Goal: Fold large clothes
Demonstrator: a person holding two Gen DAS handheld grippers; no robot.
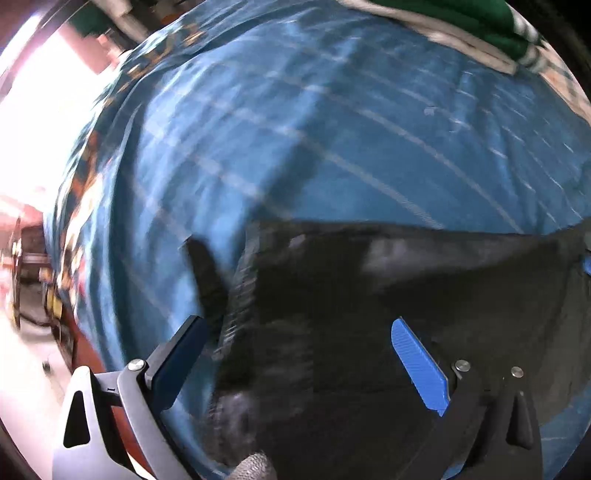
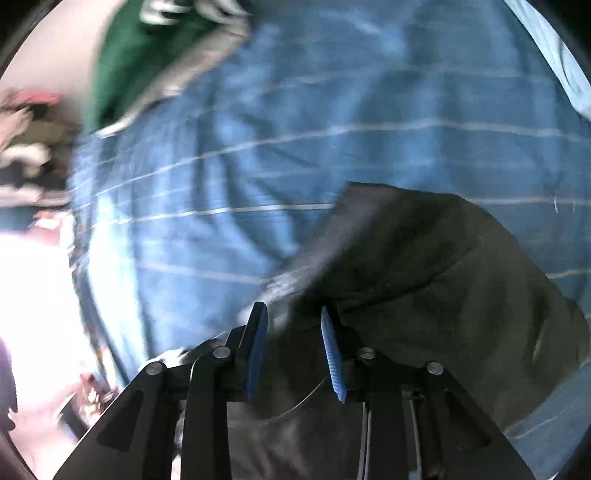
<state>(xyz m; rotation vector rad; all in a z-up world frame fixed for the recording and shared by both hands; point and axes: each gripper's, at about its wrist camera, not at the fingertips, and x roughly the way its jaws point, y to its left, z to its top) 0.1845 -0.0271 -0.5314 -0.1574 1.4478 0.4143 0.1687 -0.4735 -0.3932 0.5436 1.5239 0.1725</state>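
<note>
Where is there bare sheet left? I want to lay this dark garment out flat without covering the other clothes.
Free: the wide stretch of blue striped sheet between the black garment and the green clothing at the far edge, and the strip beside the garment toward the bright bed edge. Crowded: the far corner with the green pile, and under both grippers, left gripper and right gripper.

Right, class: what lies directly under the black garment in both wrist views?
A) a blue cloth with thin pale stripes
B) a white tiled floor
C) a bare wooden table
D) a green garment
A: the black garment rests on the blue striped cloth, which surrounds it in both views.
</note>
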